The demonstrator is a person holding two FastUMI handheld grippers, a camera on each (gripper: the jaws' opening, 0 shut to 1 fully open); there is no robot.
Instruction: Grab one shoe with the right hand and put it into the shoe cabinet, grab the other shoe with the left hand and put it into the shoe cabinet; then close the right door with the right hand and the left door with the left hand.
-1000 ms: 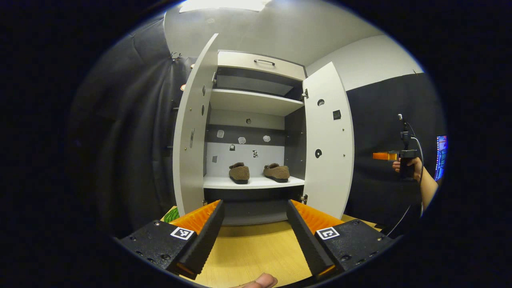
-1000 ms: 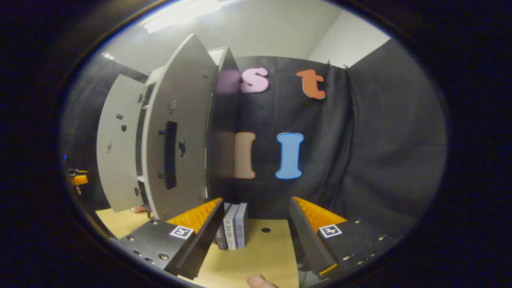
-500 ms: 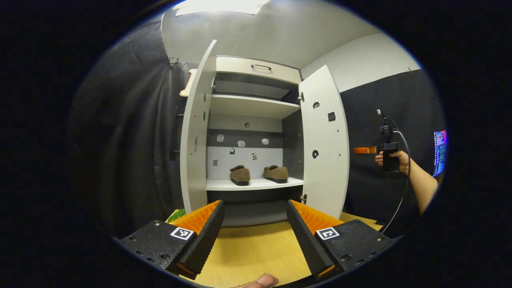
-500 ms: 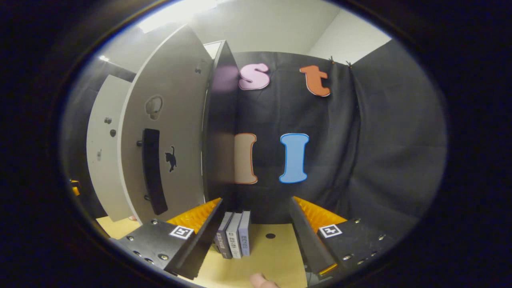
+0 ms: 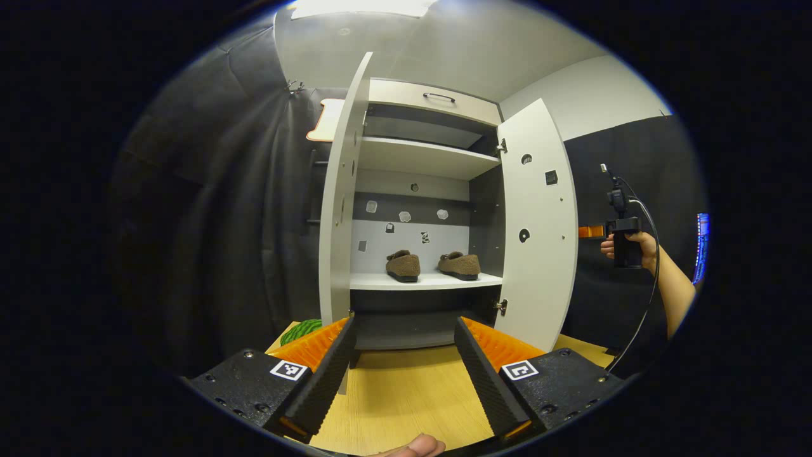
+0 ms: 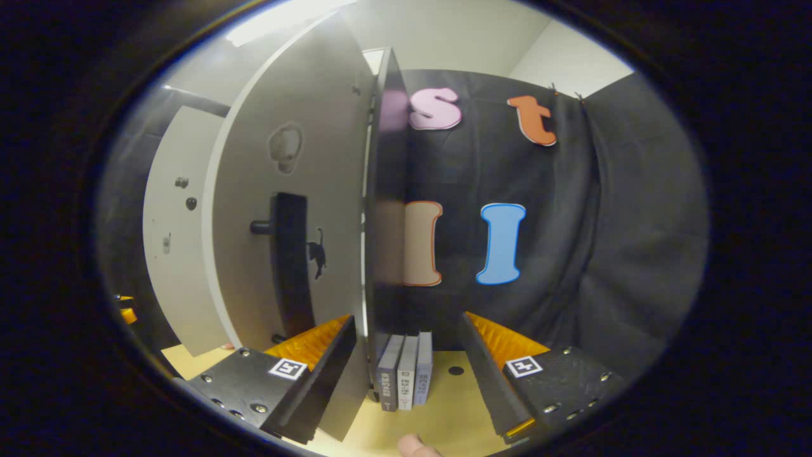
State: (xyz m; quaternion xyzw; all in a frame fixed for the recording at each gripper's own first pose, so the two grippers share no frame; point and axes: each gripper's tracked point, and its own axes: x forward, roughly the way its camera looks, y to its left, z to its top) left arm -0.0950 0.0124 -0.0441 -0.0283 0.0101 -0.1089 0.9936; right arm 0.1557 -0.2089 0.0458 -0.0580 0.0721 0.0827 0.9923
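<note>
Both brown shoes, the left shoe [image 5: 403,265] and the right shoe [image 5: 458,265], already sit side by side on the lower shelf [image 5: 425,280] of the shoe cabinet [image 5: 431,106], toes toward the back, so the doors are what is left to do. The right door [image 5: 538,222] stands swung out, its inner face showing in the left gripper view; in the right gripper view its outer face [image 6: 298,190] with the tall black handle [image 6: 292,254] rises just ahead and to the left of the right hand-held gripper [image 6: 406,374], whose fingers are spread wide and hold nothing. That hand-held gripper is on the outside of the panel, near its hinge edge, so a push leftward against the face looks like the move that would close it. The left hand-held gripper [image 5: 403,371], also wide open and empty, hangs over the wooden desk [image 5: 406,406] facing the cabinet, with the left door [image 5: 342,209] seen nearly edge-on just beyond its left finger. Three books [image 6: 406,374] stand on the desk beside the cabinet's side.
</note>
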